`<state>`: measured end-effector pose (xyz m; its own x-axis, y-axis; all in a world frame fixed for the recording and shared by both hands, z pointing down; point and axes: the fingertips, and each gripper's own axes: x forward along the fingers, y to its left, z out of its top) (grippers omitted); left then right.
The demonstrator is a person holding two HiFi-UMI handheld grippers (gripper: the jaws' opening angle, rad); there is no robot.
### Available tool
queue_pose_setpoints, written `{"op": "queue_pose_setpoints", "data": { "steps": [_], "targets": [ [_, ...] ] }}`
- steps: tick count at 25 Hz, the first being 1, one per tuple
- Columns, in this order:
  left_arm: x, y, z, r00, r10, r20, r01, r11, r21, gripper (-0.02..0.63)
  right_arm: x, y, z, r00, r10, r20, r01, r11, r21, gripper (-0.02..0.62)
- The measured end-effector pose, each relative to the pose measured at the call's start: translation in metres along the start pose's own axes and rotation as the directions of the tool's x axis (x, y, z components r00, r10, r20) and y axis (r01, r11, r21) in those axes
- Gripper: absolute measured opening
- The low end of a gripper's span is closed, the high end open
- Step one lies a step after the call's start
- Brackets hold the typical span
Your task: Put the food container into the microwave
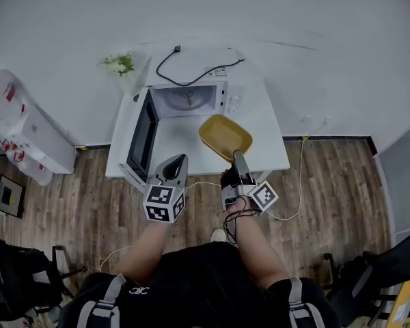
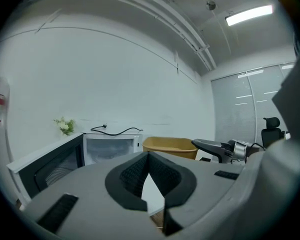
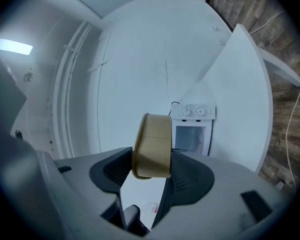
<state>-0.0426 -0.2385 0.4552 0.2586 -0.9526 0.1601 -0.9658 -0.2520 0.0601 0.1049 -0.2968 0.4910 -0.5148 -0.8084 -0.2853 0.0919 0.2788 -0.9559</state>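
**Container held at the open microwave**

The microwave [image 1: 189, 100] sits at the back of a white table [image 1: 263, 145]. Its door [image 1: 142, 139] is swung fully out along the table's left edge, and the cavity is open to the front. The right gripper [image 1: 237, 157] has its jaws clamped on the near wall of the yellow food container [image 1: 225, 136]. The container is held above the table, just in front of the cavity and to its right, with bare tabletop between them. The left gripper [image 1: 177, 162] is beside the door's free edge, jaws together at the tips and holding nothing. A black cable [image 1: 191, 63] lies on the microwave top. A small label [image 1: 216, 71] beside it is too small to read. The two control knobs [image 3: 198, 112] show no legible print.
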Motion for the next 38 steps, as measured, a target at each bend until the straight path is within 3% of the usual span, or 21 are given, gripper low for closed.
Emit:
{"op": "queue_pose_setpoints", "data": {
  "steps": [7,15,27,38],
  "targets": [
    [0.062,-0.006,0.007,0.998,0.066,-0.009,-0.066,0.998,-0.015,0.0,0.049,-0.037,0.051,0.998,-0.038,-0.058,0.041,0.998,0.041,0.238],
    [0.097,0.019,0.002,0.99,0.137,-0.04,-0.139,0.989,-0.052,0.0,0.093,-0.071,0.062,0.992,-0.055,-0.115,0.06,0.997,0.044,0.238],
    [0.141,0.077,0.006,0.981,0.19,-0.046,-0.193,0.979,-0.066,0.0,0.178,-0.119,0.036,0.98,-0.063,-0.186,0.065,0.998,0.006,0.236],
    [0.18,0.146,0.0,0.98,0.179,-0.087,-0.185,0.98,-0.07,0.0,0.262,-0.195,0.016,0.974,-0.15,-0.172,0.152,0.988,-0.007,0.239]
  ]
}}
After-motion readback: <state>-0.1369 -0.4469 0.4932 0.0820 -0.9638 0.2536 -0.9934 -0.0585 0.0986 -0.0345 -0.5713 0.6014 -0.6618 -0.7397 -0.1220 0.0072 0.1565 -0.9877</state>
